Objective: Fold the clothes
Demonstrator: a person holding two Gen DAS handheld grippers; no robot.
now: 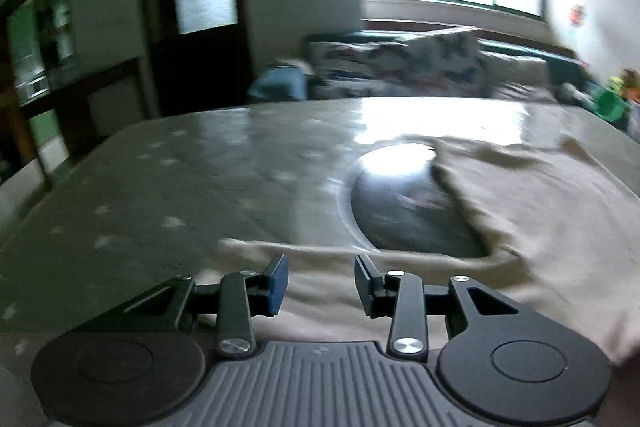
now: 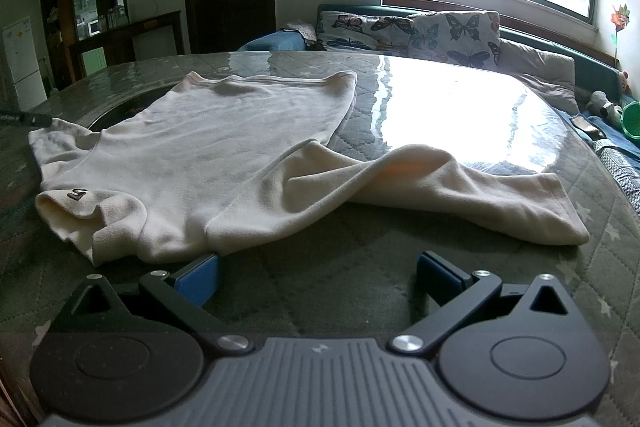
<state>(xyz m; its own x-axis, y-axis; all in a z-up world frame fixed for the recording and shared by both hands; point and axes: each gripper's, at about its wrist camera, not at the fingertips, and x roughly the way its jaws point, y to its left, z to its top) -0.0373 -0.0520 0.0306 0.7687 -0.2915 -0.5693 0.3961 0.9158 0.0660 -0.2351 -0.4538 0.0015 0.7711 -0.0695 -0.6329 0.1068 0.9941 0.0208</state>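
Note:
A cream shirt [image 2: 224, 155] lies spread on the quilted table [image 2: 360, 287], one sleeve [image 2: 460, 195] rumpled out to the right and a small dark mark [image 2: 77, 193] near its folded left corner. My right gripper [image 2: 319, 275] stands wide open just short of the shirt's near edge, with nothing between its blue pads [image 2: 200, 279]. In the blurred left wrist view the same shirt [image 1: 520, 227] fills the right and lower part. My left gripper [image 1: 322, 283] hovers over its edge, open, with a clear gap between the pads.
A dark round inset [image 1: 400, 211] in the table top [image 1: 200, 179] is partly covered by the shirt. A sofa with butterfly cushions [image 2: 420, 27] stands behind the table under a bright window. A green tub [image 2: 632, 121] sits at the far right.

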